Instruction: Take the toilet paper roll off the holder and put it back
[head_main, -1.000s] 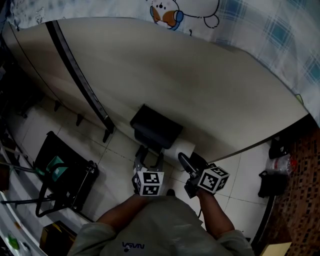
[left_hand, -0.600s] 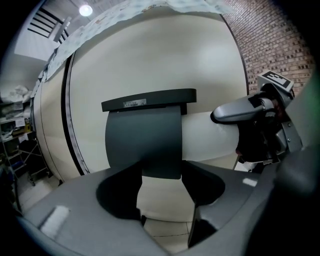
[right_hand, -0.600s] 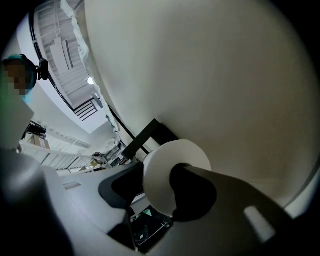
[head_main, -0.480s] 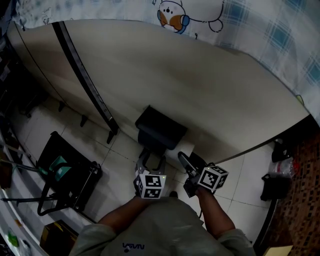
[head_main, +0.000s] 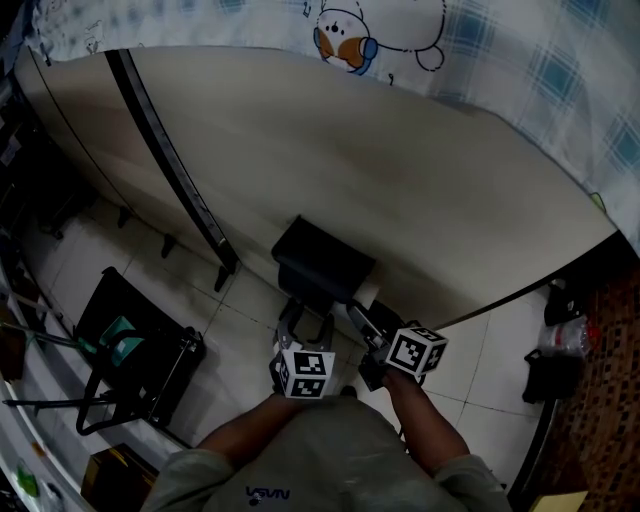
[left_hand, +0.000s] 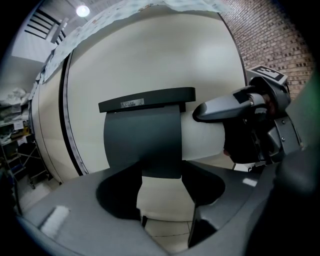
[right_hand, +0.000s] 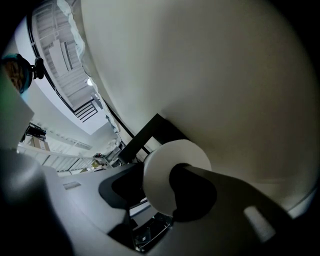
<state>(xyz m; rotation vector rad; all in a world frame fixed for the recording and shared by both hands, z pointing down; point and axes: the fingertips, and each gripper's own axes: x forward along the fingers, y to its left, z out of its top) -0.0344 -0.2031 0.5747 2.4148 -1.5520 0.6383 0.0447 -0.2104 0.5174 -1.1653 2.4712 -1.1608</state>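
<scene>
A black toilet paper holder (head_main: 320, 262) is fixed to the beige wall panel, with a flat lid over a curved cover (left_hand: 142, 135). The white toilet paper roll (head_main: 366, 292) sticks out of its right side (left_hand: 202, 142). My right gripper (head_main: 362, 320) is shut on the roll: one finger (left_hand: 220, 107) lies along its top, and in the right gripper view the roll (right_hand: 165, 160) fills the space between the jaws (right_hand: 150, 182). My left gripper (head_main: 305, 325) stands open just below the holder, and the cover's lower tab hangs untouched between its jaws (left_hand: 160, 200).
A black strip (head_main: 170, 165) runs down the panel left of the holder. A black wire frame (head_main: 130, 360) sits on the tiled floor at lower left. Dark objects (head_main: 550, 365) lie by the brick wall at right. A printed cloth (head_main: 350, 40) hangs above.
My right gripper has slid left toward the holder with the roll, so less white roll shows beside the cover. The left gripper has stayed put.
</scene>
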